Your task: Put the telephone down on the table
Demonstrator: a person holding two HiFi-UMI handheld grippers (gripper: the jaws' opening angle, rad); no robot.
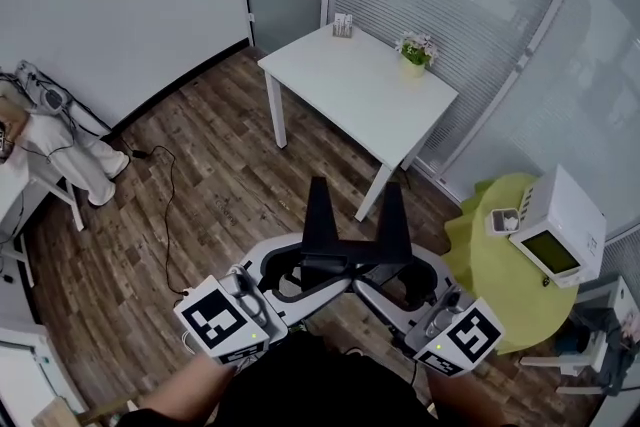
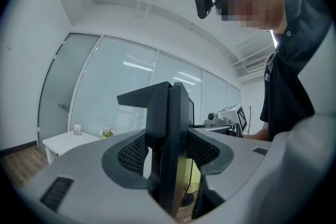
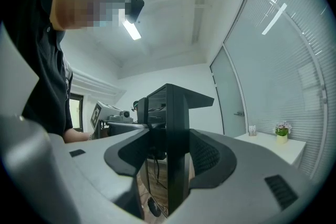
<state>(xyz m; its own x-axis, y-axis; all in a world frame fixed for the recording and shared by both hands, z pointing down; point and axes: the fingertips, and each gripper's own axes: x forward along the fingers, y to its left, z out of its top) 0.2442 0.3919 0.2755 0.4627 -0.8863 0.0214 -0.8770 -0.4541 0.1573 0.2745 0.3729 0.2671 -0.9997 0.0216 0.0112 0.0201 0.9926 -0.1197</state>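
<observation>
Presently, left gripper (image 1: 320,190) and right gripper (image 1: 393,195) show jaws together, empty; a pot (image 1: 413,68) holds flowers (image 1: 417,46).

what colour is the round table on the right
The round table is yellow-green, clearest in the head view.

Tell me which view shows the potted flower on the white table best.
The head view: the potted flower stands in full sight from above, by an edge of the white table. The right gripper view shows it small at the right. The left gripper view shows only a tiny speck left of the jaws.
</observation>
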